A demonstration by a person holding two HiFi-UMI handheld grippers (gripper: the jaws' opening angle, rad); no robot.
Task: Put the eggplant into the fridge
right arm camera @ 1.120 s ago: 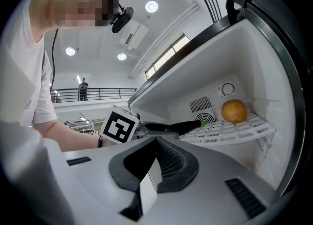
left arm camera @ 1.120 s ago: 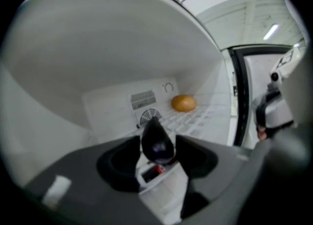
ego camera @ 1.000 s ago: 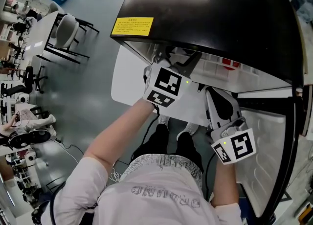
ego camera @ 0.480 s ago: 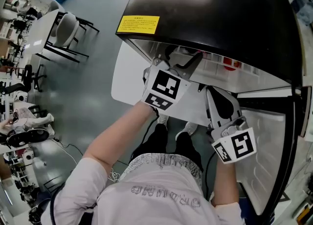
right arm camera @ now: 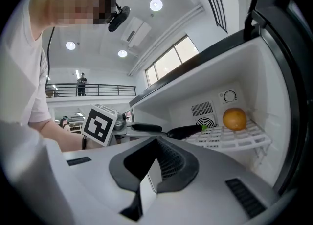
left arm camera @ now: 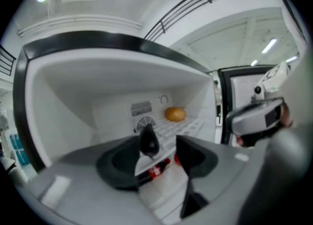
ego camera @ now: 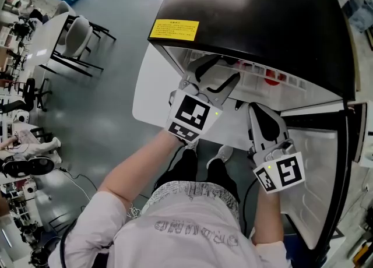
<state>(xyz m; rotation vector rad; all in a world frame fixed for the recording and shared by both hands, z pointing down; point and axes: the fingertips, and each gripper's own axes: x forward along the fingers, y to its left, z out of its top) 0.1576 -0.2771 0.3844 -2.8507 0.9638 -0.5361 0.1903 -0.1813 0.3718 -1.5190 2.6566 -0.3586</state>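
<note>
— Where's the long dark-purple eggplant (left arm camera: 149, 140)?
— Released on the white wire shelf (left arm camera: 188, 124) of the black-topped fridge (ego camera: 262, 22), between my left gripper's (left arm camera: 159, 146) spread jaws, which just narrowed slightly.
— Your right gripper (right arm camera: 156, 143)?
— Clenched on a thin white edge (right arm camera: 148, 182).

Both arms stretched forward, grippers side by side.
Left gripper (ego camera: 217, 73) gapes, jaws just narrowed slightly, eggplant (left arm camera: 149, 141) loose between them; right gripper (ego camera: 258, 112) level, jaws together.
</note>
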